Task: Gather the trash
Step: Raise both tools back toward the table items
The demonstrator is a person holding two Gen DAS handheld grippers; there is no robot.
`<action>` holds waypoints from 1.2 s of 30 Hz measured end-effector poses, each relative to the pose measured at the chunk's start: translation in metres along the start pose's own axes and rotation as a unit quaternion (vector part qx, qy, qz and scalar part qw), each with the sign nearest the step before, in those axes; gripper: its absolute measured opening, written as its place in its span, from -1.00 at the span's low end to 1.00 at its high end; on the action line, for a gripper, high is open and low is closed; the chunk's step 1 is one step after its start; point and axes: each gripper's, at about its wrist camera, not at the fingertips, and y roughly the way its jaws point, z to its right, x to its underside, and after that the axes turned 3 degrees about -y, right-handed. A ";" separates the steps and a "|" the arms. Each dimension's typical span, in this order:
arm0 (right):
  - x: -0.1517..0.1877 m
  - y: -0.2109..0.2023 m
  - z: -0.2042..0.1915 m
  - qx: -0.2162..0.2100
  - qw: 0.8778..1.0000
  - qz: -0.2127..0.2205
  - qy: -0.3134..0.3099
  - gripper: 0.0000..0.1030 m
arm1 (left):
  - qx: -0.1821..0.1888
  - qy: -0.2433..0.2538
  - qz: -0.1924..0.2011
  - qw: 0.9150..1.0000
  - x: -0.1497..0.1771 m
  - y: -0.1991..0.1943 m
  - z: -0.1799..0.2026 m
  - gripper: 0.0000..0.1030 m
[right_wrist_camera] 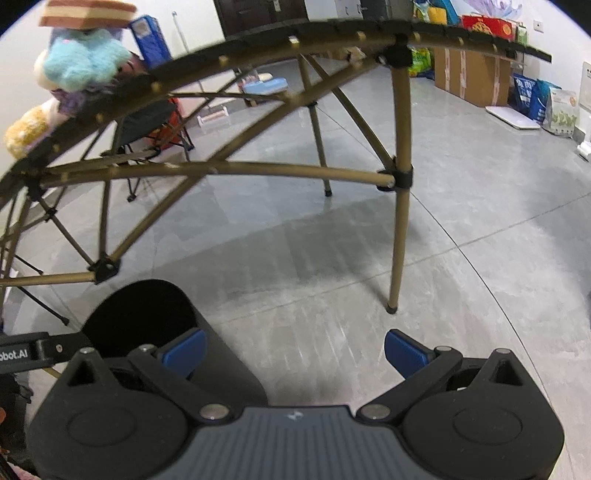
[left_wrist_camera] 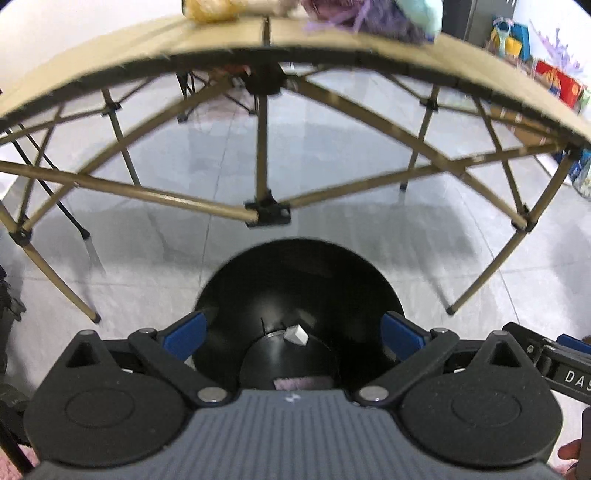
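A round black trash bin (left_wrist_camera: pixel 299 280) stands on the floor below the table, and I look down into it in the left wrist view. A small white scrap (left_wrist_camera: pixel 295 334) lies inside it, with a pale pinkish piece (left_wrist_camera: pixel 301 383) lower down. My left gripper (left_wrist_camera: pixel 293 325) hangs over the bin's mouth, open, its blue fingertips (left_wrist_camera: pixel 186 336) wide apart and holding nothing. In the right wrist view the bin (right_wrist_camera: pixel 147 317) is at the lower left. My right gripper (right_wrist_camera: pixel 295 350) is open over bare floor just right of it.
A tan folding table (left_wrist_camera: pixel 332 40) with crossed legs (right_wrist_camera: pixel 400 206) arches overhead. Plush toys (right_wrist_camera: pixel 79 64) and purple shreds (left_wrist_camera: pixel 369 18) lie on it. Boxes and bags (right_wrist_camera: pixel 476 74) line the far wall, beside a folding chair (right_wrist_camera: pixel 147 125). Grey tiled floor (right_wrist_camera: pixel 461 236) lies to the right.
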 end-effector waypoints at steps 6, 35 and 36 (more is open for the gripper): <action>-0.004 -0.019 -0.014 -0.006 0.999 0.038 -0.015 1.00 | 0.010 -0.013 0.043 0.999 -0.001 -0.028 -0.020 1.00; -0.066 -0.090 -0.110 -0.089 0.972 0.195 -0.092 1.00 | -0.002 -0.060 0.231 0.971 -0.064 -0.124 -0.089 1.00; -0.071 -0.090 -0.113 -0.092 0.971 0.199 -0.094 1.00 | -0.004 -0.059 0.233 0.971 -0.068 -0.124 -0.090 1.00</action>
